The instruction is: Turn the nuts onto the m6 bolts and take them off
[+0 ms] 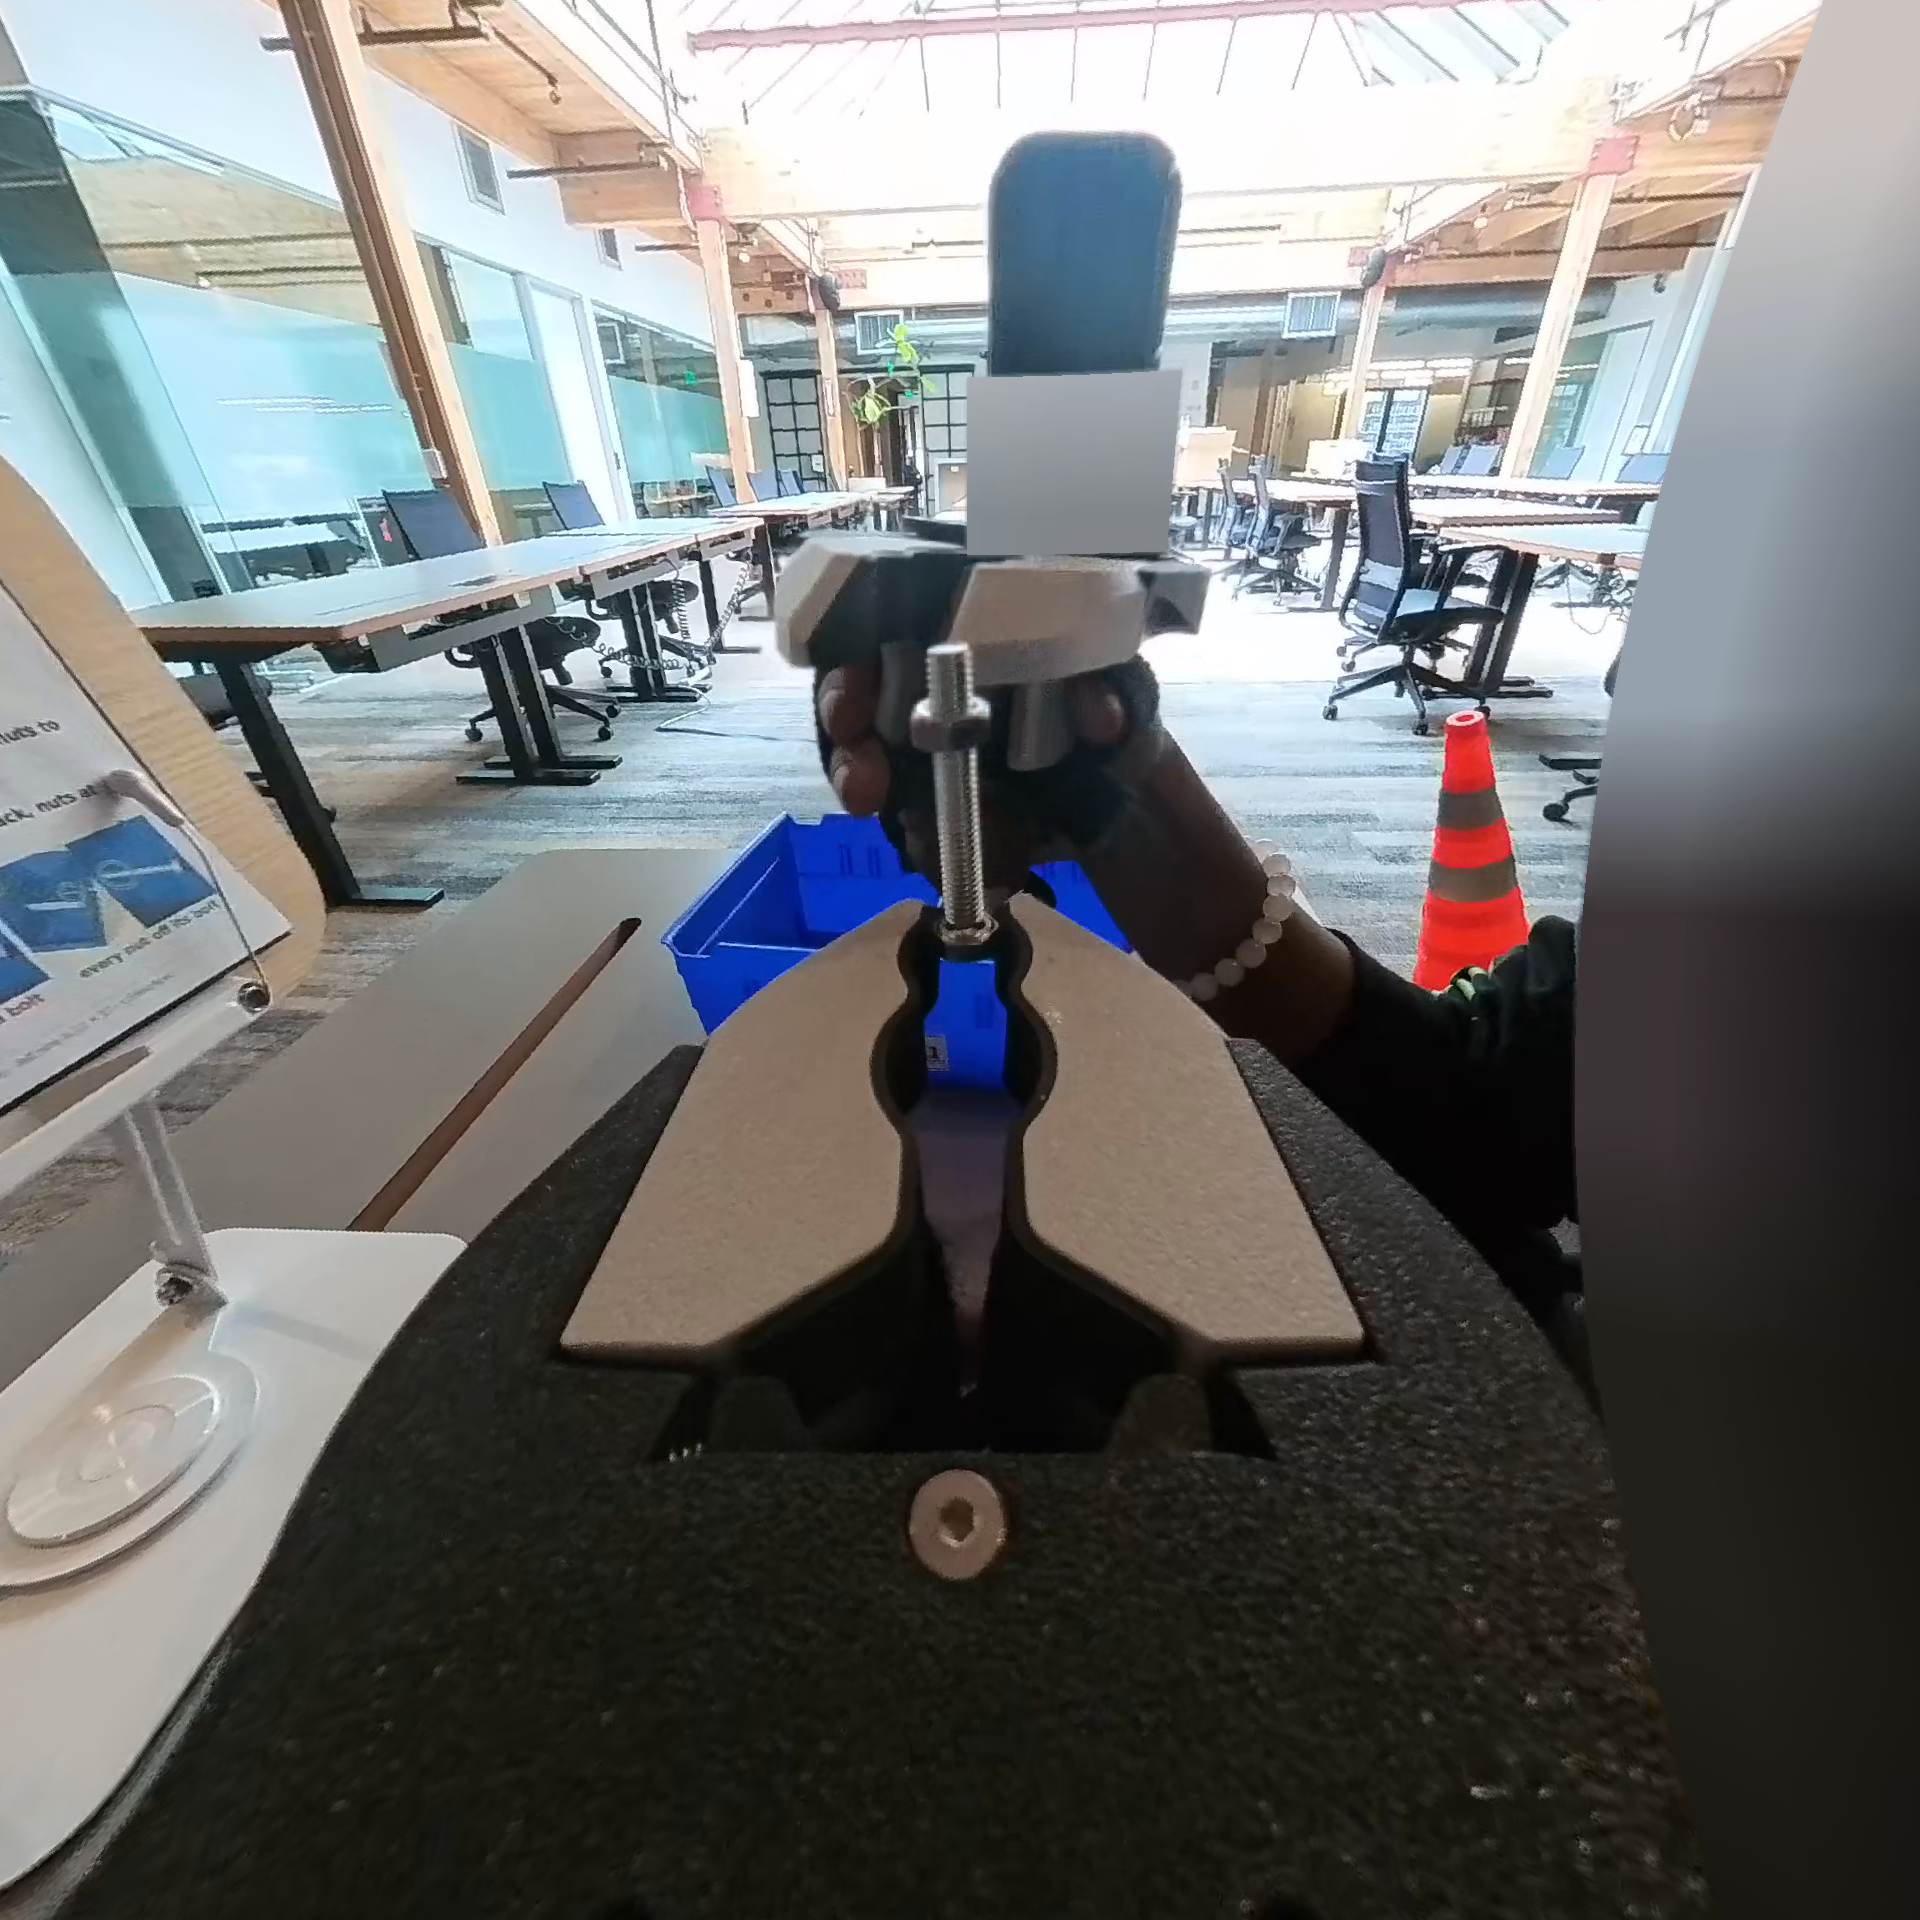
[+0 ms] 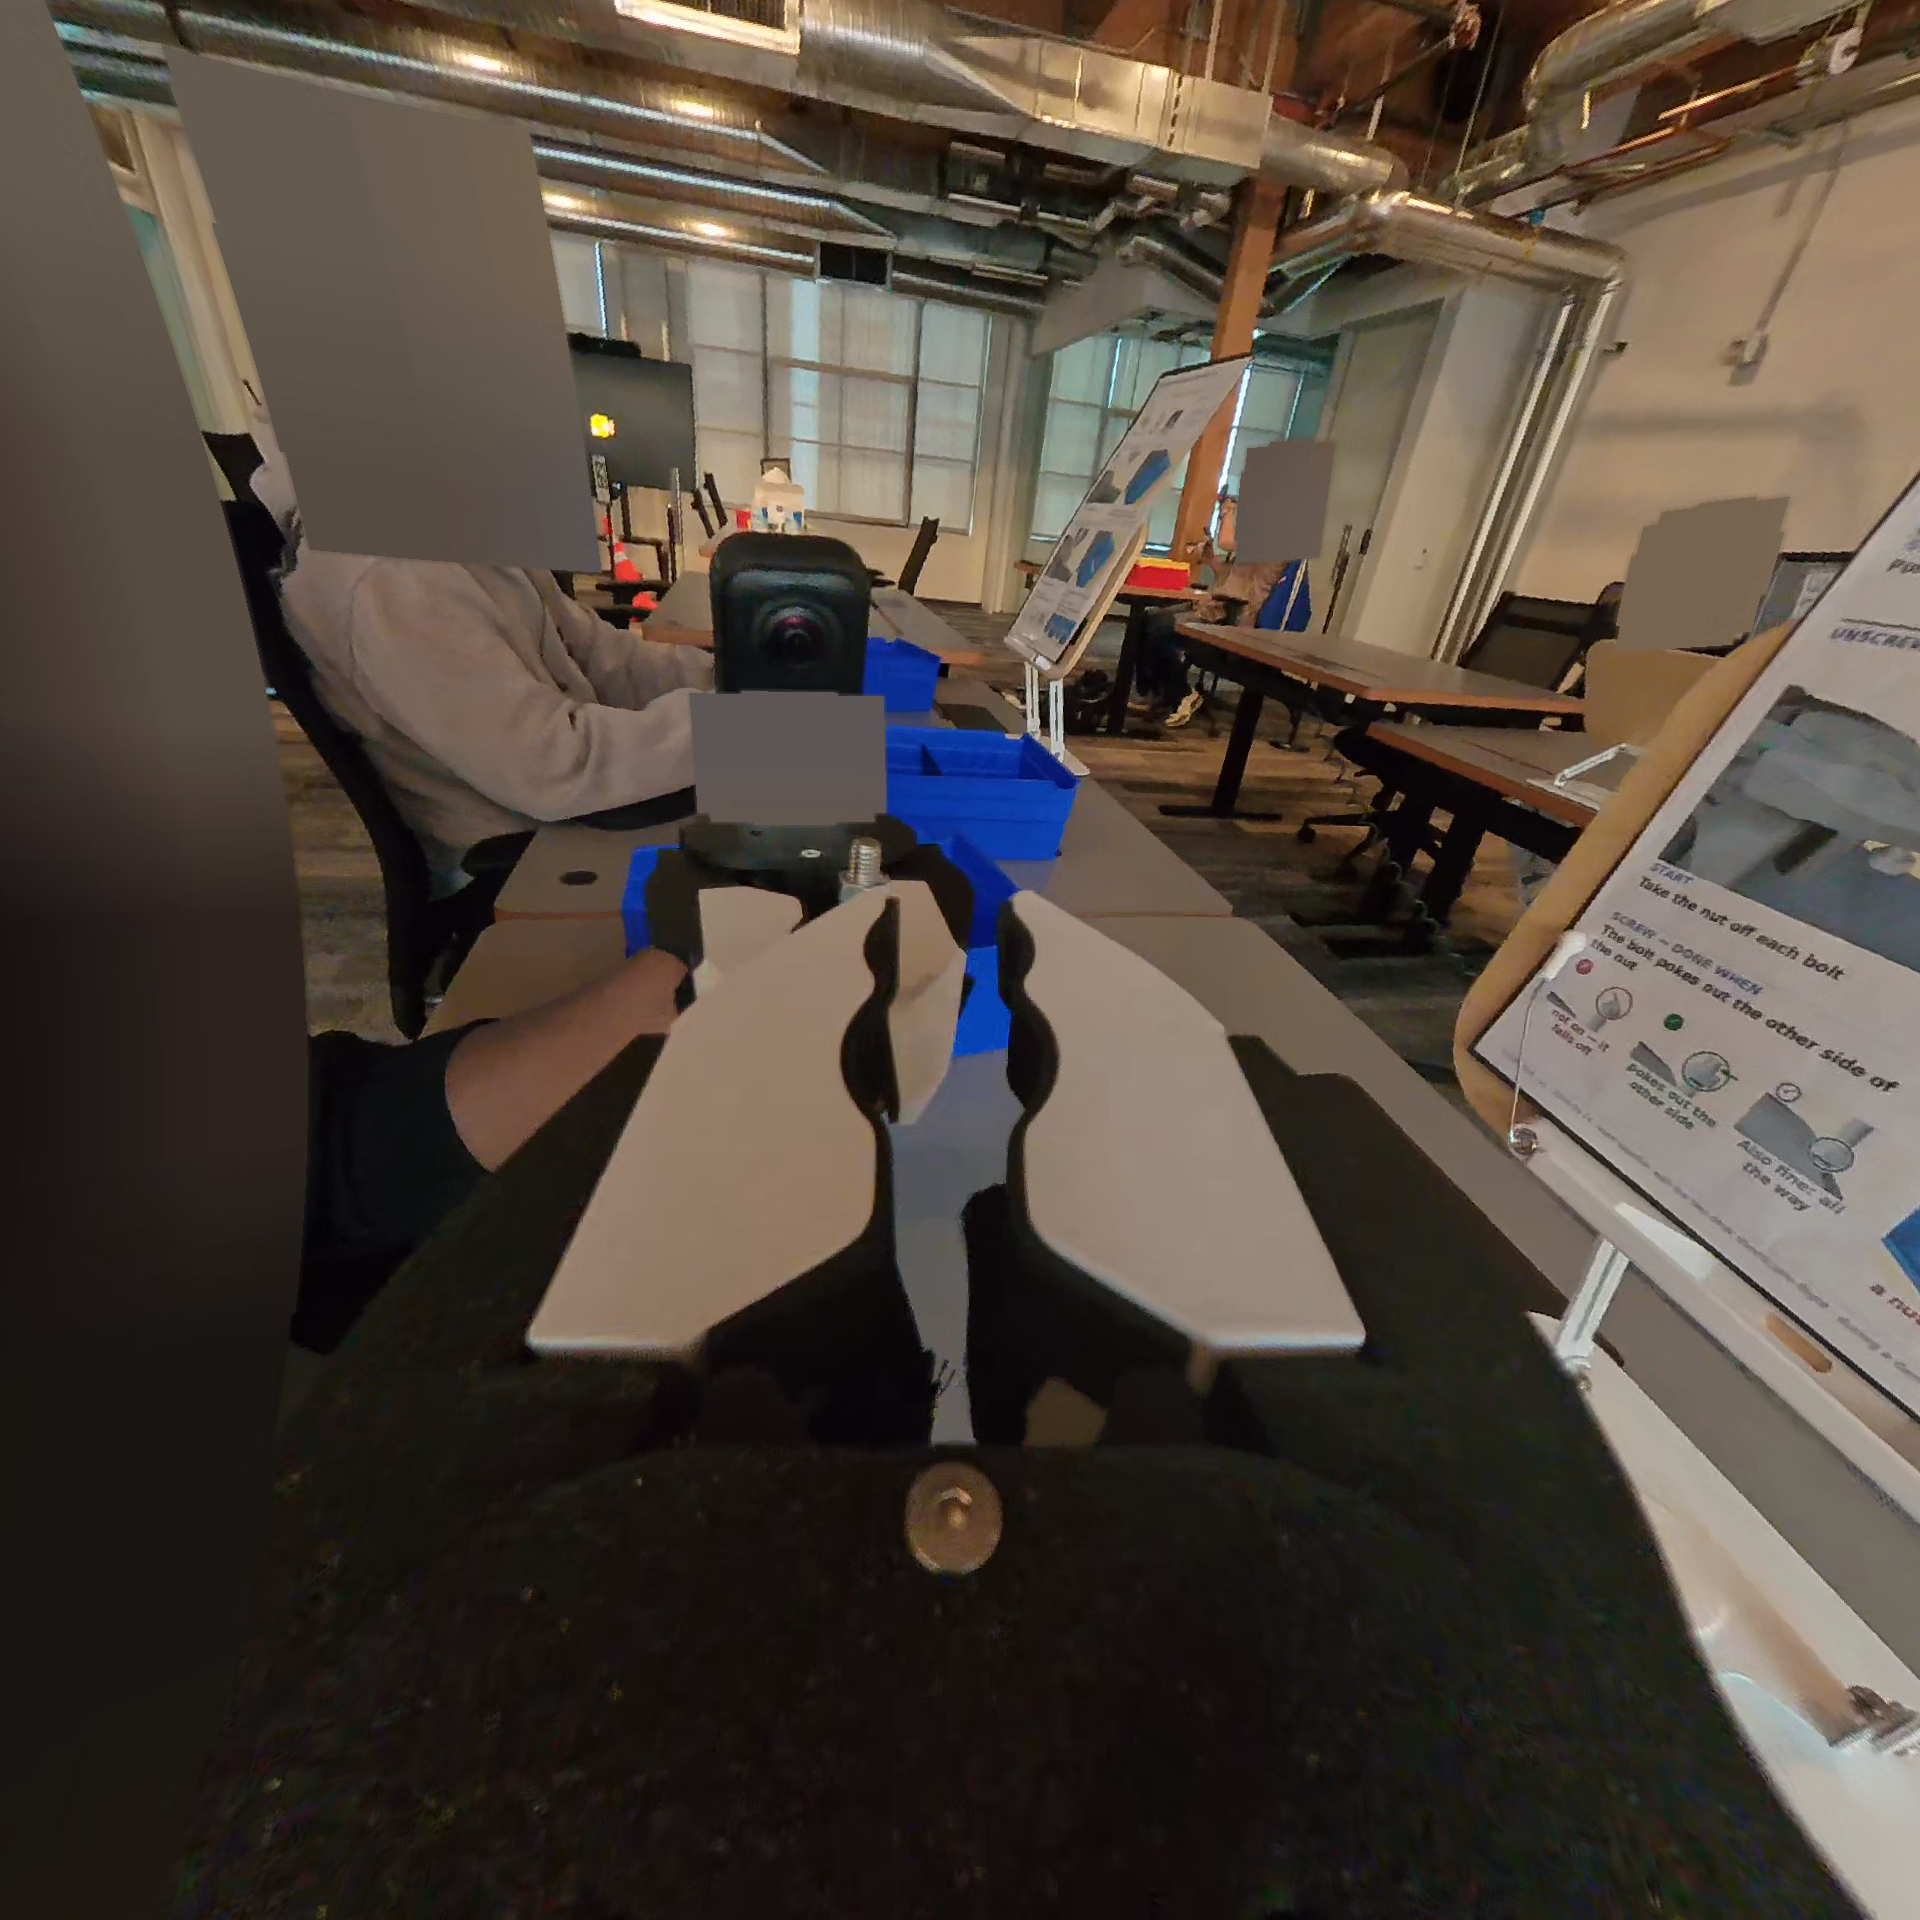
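Left gripper (image 1: 964, 920) clamps the bolt (image 1: 958, 821) by its head; right gripper (image 2: 940, 914) stands apart beside the nut (image 1: 951, 719) — misaligned closing risks tilting the bolt or missing the nut.

An open-plan office with a workshop feel: rows of long desks (image 1: 436, 597) and black swivel chairs (image 1: 1413, 613), glass-walled rooms (image 1: 260, 416) on the left, timber posts (image 1: 400, 270), exposed silver ducts (image 2: 1039, 114) overhead, an orange traffic cone (image 1: 1470, 852) on grey carpet (image 1: 675, 769).
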